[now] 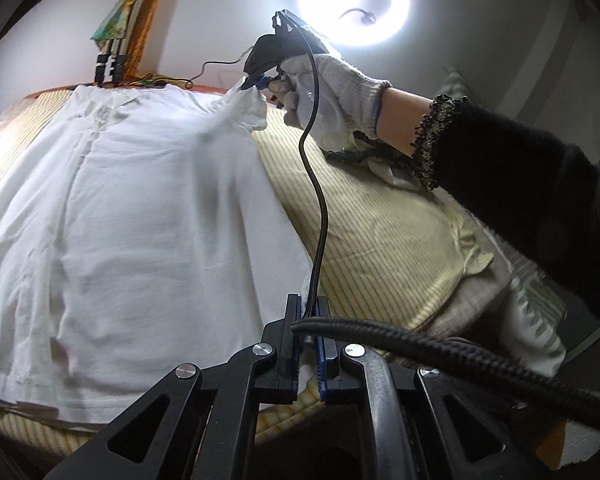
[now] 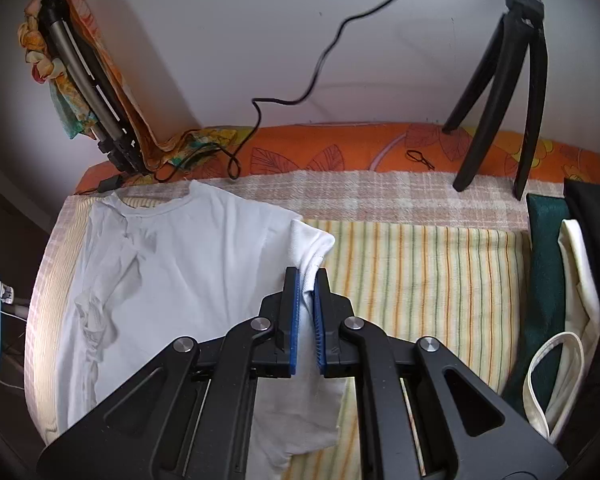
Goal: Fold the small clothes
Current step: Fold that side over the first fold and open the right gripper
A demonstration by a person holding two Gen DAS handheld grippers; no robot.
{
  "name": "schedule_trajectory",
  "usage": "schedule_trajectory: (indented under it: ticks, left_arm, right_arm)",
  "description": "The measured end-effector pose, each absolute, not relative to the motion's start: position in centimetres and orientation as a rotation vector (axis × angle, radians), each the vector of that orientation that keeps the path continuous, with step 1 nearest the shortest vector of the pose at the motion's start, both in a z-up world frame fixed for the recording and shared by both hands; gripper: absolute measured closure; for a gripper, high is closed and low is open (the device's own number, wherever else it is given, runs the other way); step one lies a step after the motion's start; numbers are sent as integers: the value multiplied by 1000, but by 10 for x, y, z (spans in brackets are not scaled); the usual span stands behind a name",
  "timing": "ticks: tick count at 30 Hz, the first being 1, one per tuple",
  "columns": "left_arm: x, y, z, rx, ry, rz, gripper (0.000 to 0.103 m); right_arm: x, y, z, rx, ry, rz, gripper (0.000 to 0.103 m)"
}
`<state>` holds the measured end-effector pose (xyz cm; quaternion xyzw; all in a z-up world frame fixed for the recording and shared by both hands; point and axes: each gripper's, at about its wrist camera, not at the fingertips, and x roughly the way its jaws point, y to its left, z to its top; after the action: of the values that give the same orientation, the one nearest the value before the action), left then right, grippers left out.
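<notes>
A white T-shirt [image 1: 139, 200] lies spread on a striped yellow sheet [image 1: 380, 232]. My left gripper [image 1: 308, 312] is shut on the shirt's near right hem corner, low at the bed's edge. My right gripper [image 2: 307, 280] is shut on the shirt's right sleeve [image 2: 312, 248] and lifts it a little off the sheet. In the left wrist view the right gripper [image 1: 255, 82] shows far off, held by a gloved hand [image 1: 332, 88], pinching that sleeve. The rest of the shirt [image 2: 159, 264] lies flat, with wrinkles by the left sleeve.
A black tripod [image 2: 500, 92] stands at the back right on an orange cover [image 2: 340, 152]. A folded tripod [image 2: 83, 92] wrapped in patterned cloth leans in the back left corner. Dark green and cream cloths [image 2: 556, 280] lie at the right. A black cable [image 1: 320, 200] hangs across the left view.
</notes>
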<state>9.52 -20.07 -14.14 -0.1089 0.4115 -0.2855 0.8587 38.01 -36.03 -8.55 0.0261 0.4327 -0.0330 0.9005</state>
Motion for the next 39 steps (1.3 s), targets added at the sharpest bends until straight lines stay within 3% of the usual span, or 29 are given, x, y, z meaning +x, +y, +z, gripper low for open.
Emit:
schedule_trajectory:
  ticks: [11,20,33,34,36,38,39]
  left_arm:
    - [86,-137,-144,-366,824,-558,100]
    - [84,-89,-164,-448,856,-486,101]
    - [79,-67,-178,-463,878,-447,103]
    - [79,-67,-178,-459,879,-448,103]
    - [77,-67,-176,-446,878,-442,103]
    - [75,-66,-173,-439,876,-436,102]
    - [73,-66,-171,-432,874,-431,102]
  right_arm:
    - [396,-262,-69,-161,901,-127,95]
    - [433,-176,-115,-335,953,-137,95]
    - [453,-156,-142,-233,1014,-78,95]
    - [452,-157,-139,-196,1020,-38,93]
    - [451,-160,-132,-131,1027,20,62]
    - [440,-161,-116,-113,976,48,52]
    - [434,-161,-107,-114,955,66,52]
